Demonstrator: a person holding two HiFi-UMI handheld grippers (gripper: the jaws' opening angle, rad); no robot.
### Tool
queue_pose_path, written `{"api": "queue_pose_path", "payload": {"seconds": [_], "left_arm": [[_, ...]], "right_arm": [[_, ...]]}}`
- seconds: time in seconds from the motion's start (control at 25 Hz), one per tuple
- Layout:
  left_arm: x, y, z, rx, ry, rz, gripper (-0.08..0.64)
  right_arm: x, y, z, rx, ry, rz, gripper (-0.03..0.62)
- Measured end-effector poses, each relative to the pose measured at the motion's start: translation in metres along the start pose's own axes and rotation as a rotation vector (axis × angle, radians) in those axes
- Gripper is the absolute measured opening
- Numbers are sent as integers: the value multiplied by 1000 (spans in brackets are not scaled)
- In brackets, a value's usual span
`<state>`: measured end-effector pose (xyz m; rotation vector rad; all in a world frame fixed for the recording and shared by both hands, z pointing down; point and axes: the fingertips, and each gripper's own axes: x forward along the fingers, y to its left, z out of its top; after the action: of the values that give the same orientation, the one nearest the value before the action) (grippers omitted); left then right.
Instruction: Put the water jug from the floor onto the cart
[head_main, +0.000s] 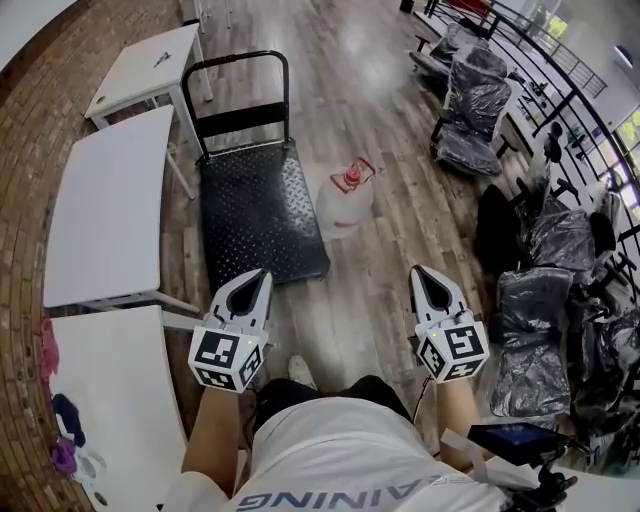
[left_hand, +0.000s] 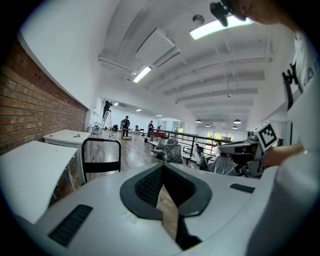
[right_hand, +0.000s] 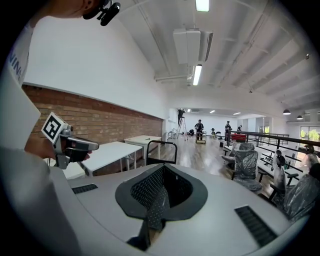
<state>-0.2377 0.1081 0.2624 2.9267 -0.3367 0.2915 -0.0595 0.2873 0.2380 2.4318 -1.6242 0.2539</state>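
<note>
Currently both tools are empty. Left tool (head_main: 262, 278): jaws drawn together, nothing between them. Right tool (head_main: 418, 272): same, pinched closed on nothing. Both are held low and point ahead.

Water jug (head_main: 345, 205) stands upright on the floor, long axis vertical, red cap and handle on top. It is ahead, roughly midway between the two tools' lines and well apart from both; neither looks clearly nearer.

Cart (head_main: 258, 215): its deck is just left of the jug, straight ahead of the left tool.

Judgement: the jaws need opening first, and the lift then goes up and leftward.
</note>
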Motion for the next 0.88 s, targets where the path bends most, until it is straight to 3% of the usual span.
{"api": "queue_pose_path", "payload": {"seconds": [0.36, 0.68, 0.88], "left_arm": [[17, 37, 2, 3, -6, -27, 1], [53, 32, 3, 12, 24, -44, 1], [95, 26, 10, 22, 34, -29, 2]], "right_arm": [[41, 14, 8, -4, 16, -3, 5], [70, -14, 0, 41, 14, 3, 5], [94, -53, -4, 62, 5, 11, 5]]}}
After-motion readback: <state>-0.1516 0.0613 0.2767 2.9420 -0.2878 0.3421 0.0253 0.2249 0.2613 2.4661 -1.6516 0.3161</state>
